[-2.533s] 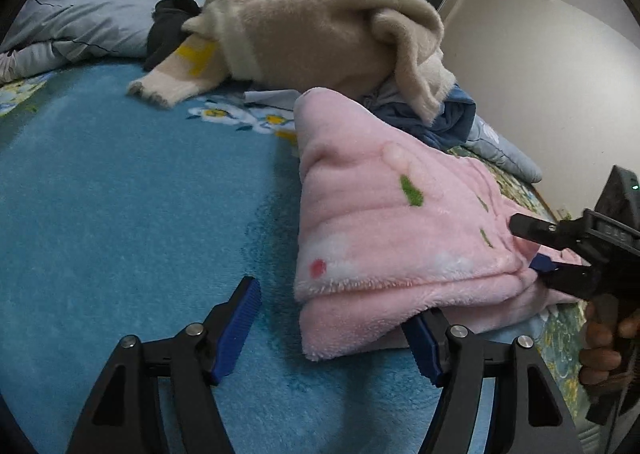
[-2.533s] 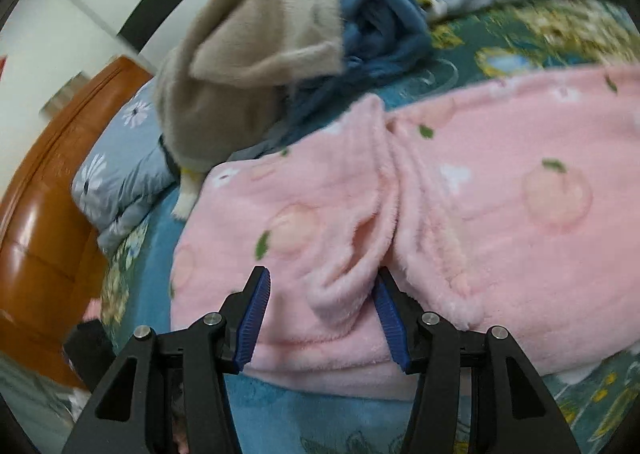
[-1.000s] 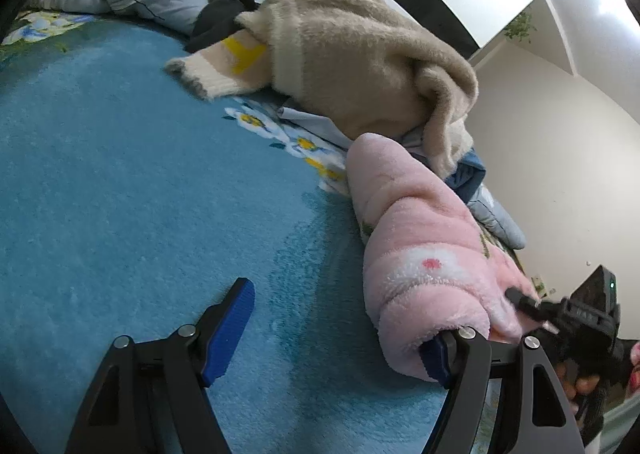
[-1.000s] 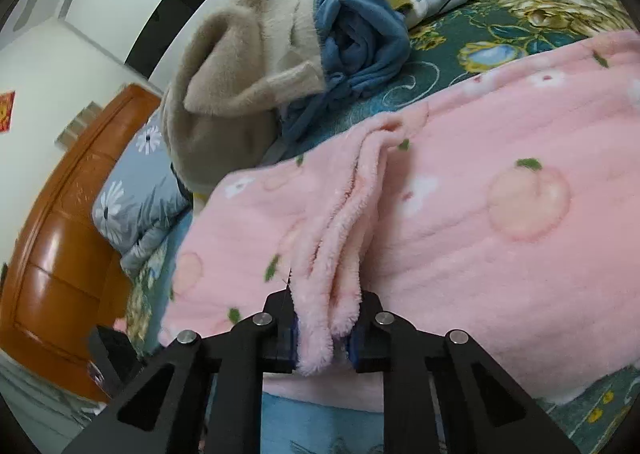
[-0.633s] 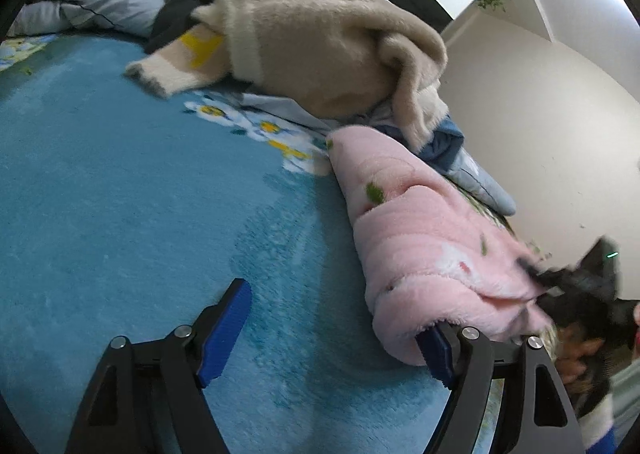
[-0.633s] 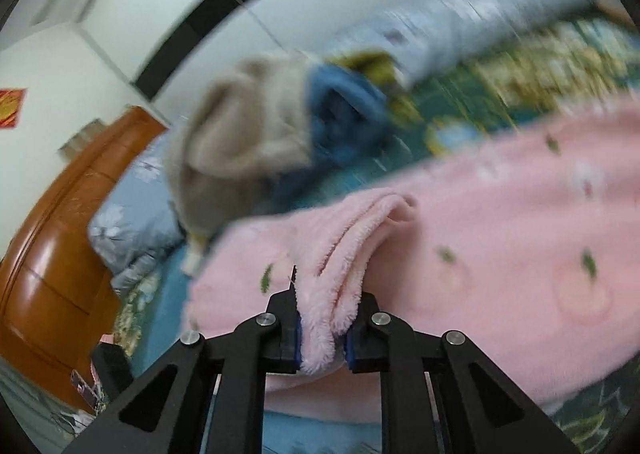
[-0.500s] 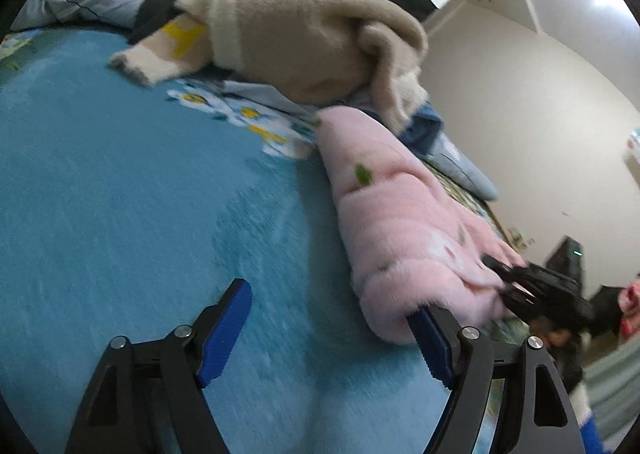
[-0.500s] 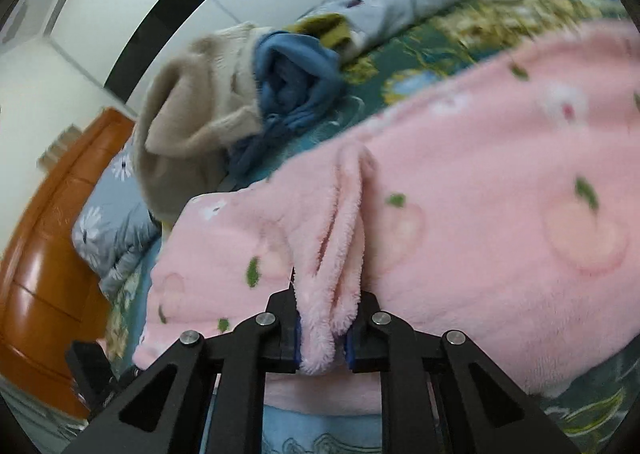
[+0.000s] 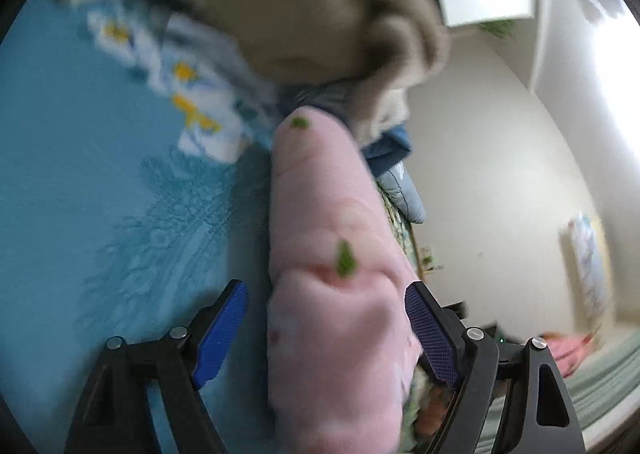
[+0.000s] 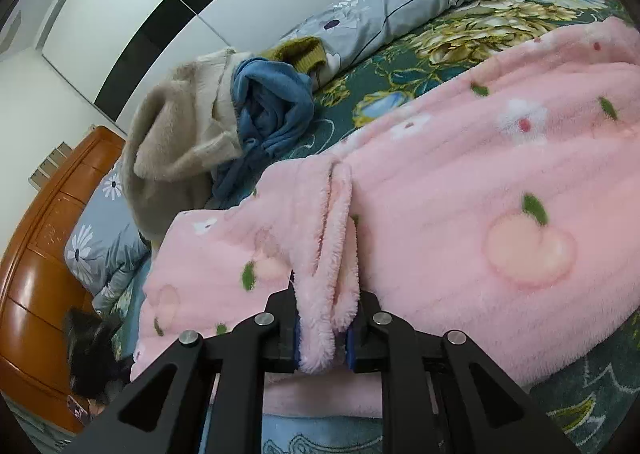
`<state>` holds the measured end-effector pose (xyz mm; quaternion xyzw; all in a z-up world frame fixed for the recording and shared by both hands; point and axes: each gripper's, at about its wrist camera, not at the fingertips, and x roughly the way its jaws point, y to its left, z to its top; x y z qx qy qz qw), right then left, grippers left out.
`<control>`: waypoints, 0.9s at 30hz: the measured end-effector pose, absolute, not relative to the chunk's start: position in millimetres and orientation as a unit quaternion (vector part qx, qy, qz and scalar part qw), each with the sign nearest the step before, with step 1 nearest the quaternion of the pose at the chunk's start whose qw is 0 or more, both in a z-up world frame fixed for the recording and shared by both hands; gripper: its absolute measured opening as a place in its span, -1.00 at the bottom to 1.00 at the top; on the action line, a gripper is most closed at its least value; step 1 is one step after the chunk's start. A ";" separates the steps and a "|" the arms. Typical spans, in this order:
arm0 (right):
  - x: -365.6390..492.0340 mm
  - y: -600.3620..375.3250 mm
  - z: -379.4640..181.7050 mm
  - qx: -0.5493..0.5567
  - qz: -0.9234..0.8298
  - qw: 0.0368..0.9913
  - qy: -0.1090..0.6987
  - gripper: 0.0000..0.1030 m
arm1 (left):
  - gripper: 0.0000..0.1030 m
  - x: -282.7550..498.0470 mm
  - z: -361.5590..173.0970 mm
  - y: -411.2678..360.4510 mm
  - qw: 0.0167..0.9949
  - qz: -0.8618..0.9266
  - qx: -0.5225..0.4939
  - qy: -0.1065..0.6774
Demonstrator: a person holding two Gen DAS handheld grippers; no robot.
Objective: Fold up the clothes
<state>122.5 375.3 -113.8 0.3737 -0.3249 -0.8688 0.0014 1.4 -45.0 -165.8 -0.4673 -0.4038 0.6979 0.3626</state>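
Two claws work on one fluffy pink fleece garment printed with peaches and green leaves (image 10: 500, 190), which lies spread across the bed. The right claw (image 10: 322, 338) is clamped tight on a bunched ridge of that pink fleece, the fabric pinched between its blue pads and rising straight up out of the jaws. The left claw (image 9: 326, 330) stands wide apart, its blue pads (image 9: 222, 328) on either side of a rolled end of the pink garment (image 9: 332, 294); the fleece sits between them without being squeezed. Under the left claw is a teal plush blanket (image 9: 80, 182). Behind the pink garment lie a heaped beige fuzzy sweater (image 10: 180, 150) and a crumpled blue garment (image 10: 272, 106), touching each other. The left view is blurred.
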 end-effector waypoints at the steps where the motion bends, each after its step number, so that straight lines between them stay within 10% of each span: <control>1: 122.4 375.1 -114.0 0.375 -0.869 0.002 -0.324 -0.67 | 0.62 -5.8 -170.8 -41.5 0.360 0.688 -0.473 -0.416; 5: 121.5 374.5 -115.6 0.378 -0.868 0.005 -0.322 -0.67 | 0.57 -18.1 -164.3 -26.3 0.376 0.685 -0.469 -0.413; 8: 122.1 374.5 -115.7 0.378 -0.867 0.003 -0.324 -0.67 | -0.12 -25.0 -169.6 -10.5 0.356 0.689 -0.497 -0.389; 11: 123.9 372.6 -113.2 0.381 -0.867 0.001 -0.320 -0.67 | -0.38 -24.0 -174.4 -11.9 0.342 0.684 -0.497 -0.409; 27: 131.8 315.2 -69.9 0.390 -0.877 0.034 -0.278 -0.67 | -0.60 12.7 -147.6 -81.5 0.321 0.702 -0.429 -0.470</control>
